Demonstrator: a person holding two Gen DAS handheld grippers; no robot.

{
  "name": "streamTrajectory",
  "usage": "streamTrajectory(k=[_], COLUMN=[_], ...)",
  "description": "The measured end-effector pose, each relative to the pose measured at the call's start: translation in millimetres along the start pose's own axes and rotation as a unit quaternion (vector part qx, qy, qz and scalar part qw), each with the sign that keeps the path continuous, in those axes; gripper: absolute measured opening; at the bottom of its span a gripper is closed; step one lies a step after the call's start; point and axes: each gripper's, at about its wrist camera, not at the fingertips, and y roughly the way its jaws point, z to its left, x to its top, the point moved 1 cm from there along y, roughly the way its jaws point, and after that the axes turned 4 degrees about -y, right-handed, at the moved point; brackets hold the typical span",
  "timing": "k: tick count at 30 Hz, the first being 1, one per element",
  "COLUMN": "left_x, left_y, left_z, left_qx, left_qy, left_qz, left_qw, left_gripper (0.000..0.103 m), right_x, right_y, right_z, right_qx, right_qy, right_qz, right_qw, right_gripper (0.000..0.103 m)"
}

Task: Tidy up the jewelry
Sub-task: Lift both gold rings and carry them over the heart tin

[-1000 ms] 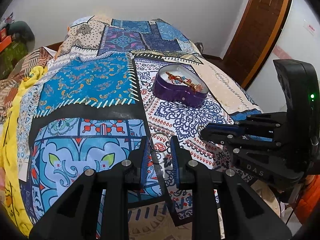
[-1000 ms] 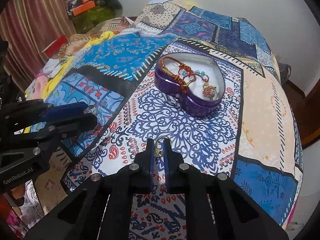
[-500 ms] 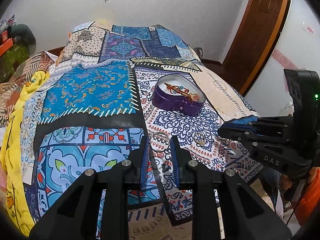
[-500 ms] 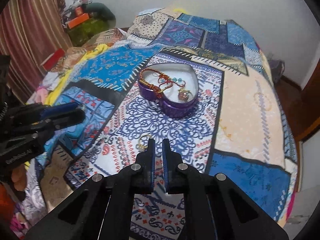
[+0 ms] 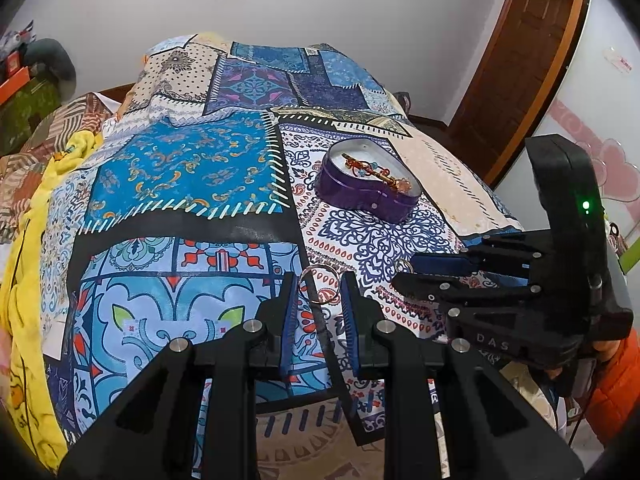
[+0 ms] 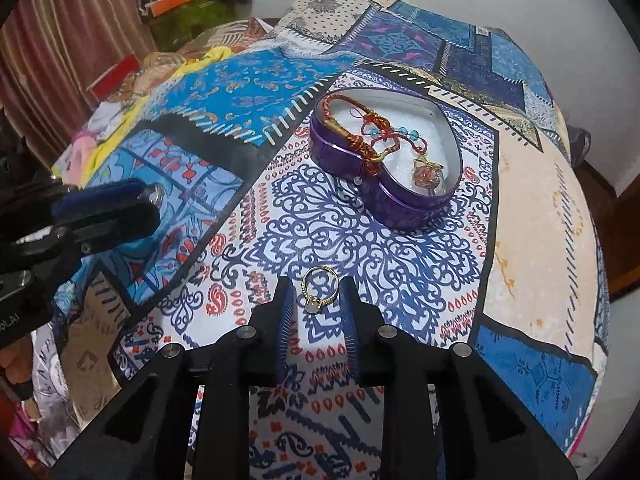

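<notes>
Silver ring [image 5: 320, 285] held between narrow left gripper [image 5: 319, 285] pads. Right gripper [image 6: 319, 294] jaws just opening, narrowly parted around gold ring [image 6: 319, 292] on bedspread [image 6: 360, 248]; contact unclear.

We see a bed [image 5: 180, 168] under a patchwork cover of blue, white and cream panels. On the white patterned panel sits a purple heart-shaped tin [image 6: 384, 160], open, with a red and gold bracelet inside. Nearer us on the same panel lies a gold ring [image 6: 318, 292] with a pale stone. A plain silver ring [image 5: 320, 284] stands close by, just left of it. A yellow blanket [image 5: 24, 280] lies along the bed's left edge.
</notes>
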Motion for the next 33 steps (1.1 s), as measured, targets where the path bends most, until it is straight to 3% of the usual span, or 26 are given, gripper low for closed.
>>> streamTrajectory(k=[5,18,26,33], left_x=[3,31,53,76], left_y=[-1,-2,5,16], left_z=[-2,-17,-28,-36], left_qx=[0.000,-0.008,-0.017,-0.021], left_qy=[0.000,0.015,0.029,0.043], left_qz=[-0.006,-0.031,-0.041,-0.052], left_qw=[1.0000,0.9994,0.9986,0.9975], left_gripper=[0.021,0.021,0.021,0.021], right_x=[-2,-2,19,38], right_y=[-10,-38,-61,-58], right_z=[-7,-28,-41,-49], right_qx=[-0.002,-0.017,-0.023,-0.022], right_qy=[0.014,0.046,0.055,0.056], right_qz=[-0.015,-0.059,-0.109,-0.126], right_qw=[1.000,0.997,0.992,0.990], right_gripper=[0.008,0.008,0.008,0.008])
